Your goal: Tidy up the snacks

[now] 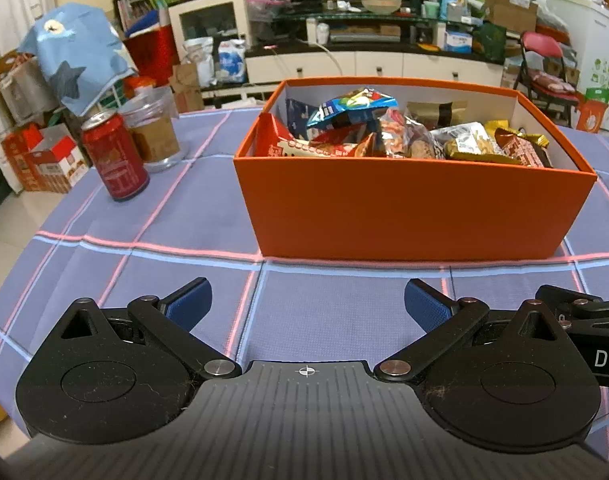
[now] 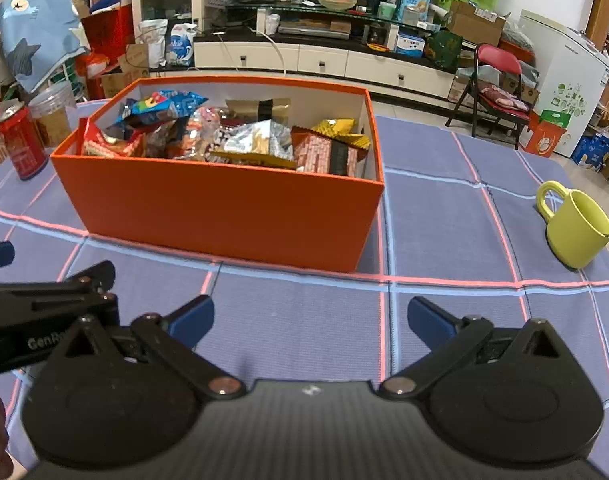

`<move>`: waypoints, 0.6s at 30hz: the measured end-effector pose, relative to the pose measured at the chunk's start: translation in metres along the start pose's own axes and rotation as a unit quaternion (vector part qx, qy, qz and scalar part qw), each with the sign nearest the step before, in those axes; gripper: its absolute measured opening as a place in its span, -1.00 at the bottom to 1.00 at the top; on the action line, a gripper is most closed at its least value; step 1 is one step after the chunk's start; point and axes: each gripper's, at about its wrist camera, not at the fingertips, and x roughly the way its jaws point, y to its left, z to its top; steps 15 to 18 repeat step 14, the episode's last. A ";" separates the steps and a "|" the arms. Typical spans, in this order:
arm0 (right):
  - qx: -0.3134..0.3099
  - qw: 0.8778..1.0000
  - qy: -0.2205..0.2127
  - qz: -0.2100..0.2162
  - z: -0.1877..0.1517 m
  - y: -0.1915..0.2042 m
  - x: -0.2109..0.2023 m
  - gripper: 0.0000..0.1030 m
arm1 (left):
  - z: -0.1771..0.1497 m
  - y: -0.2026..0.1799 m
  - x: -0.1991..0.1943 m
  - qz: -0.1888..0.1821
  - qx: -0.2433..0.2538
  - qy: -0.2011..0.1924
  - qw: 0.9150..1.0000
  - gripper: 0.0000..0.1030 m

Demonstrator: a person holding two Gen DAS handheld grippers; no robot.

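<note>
The orange box sits mid-table on the checked tablecloth, packed with snack packets up to its rim. No loose snacks show on the cloth, so the sorting looks finished or nearly so. The left gripper and right gripper hover side by side near the table's front edge, jaws spread wide, holding nothing.
</note>
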 end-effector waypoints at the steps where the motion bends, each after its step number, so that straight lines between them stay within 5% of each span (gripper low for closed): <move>1: 0.001 1.000 0.000 0.000 0.000 0.000 0.000 0.98 | 0.000 0.001 0.000 0.001 -0.001 -0.001 1.000 0.71; 18: 0.007 1.000 -0.005 0.007 0.000 -0.002 -0.003 0.98 | 0.000 0.003 -0.004 0.001 -0.002 -0.016 1.000 0.71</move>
